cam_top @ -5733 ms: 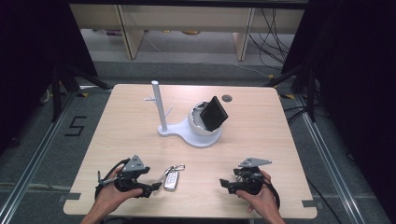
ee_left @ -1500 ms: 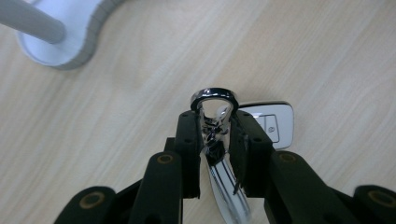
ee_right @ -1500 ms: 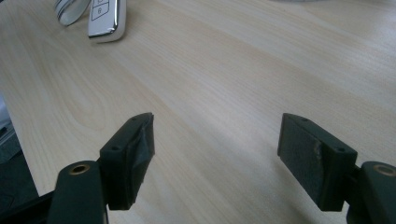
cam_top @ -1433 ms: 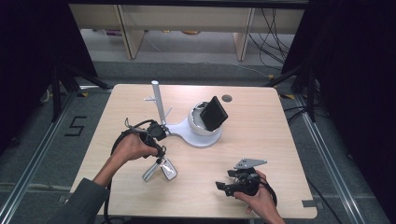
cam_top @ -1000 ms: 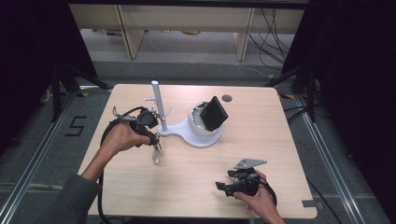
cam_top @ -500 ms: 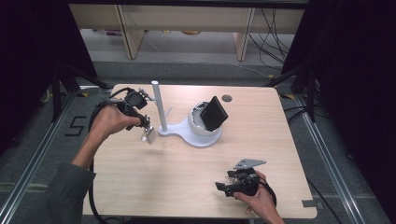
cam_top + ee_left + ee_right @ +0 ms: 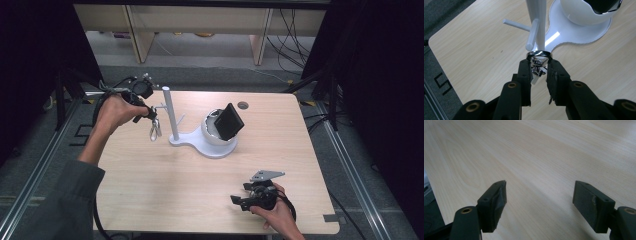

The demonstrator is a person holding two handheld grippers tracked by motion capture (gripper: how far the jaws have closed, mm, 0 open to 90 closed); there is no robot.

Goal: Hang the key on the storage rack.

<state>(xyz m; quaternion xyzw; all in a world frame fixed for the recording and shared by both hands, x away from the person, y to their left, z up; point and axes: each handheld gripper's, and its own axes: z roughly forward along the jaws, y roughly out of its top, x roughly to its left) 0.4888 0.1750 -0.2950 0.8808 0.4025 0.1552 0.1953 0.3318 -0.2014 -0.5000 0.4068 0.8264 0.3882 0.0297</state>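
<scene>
My left gripper (image 7: 151, 116) (image 7: 538, 65) is shut on a silver key ring (image 7: 539, 54) with a bunch of keys (image 7: 155, 131) hanging below it. It holds the ring just left of the white stand's upright post (image 7: 170, 114), right at the tip of a short side peg (image 7: 532, 38). A second peg (image 7: 515, 24) sticks out farther along the post. Near the table's front right my right gripper (image 7: 241, 201) (image 7: 540, 195) rests open over bare wood, with nothing between its fingers.
The stand's flat white base (image 7: 200, 144) carries a white dome with a black tilted screen (image 7: 229, 121). A round cable hole (image 7: 243, 105) sits at the table's back edge. Shelving legs and cables lie on the floor behind the table.
My left gripper lifted the keys off the front of the table and carried them back and left, up to the stand's post. The right gripper stayed put.
</scene>
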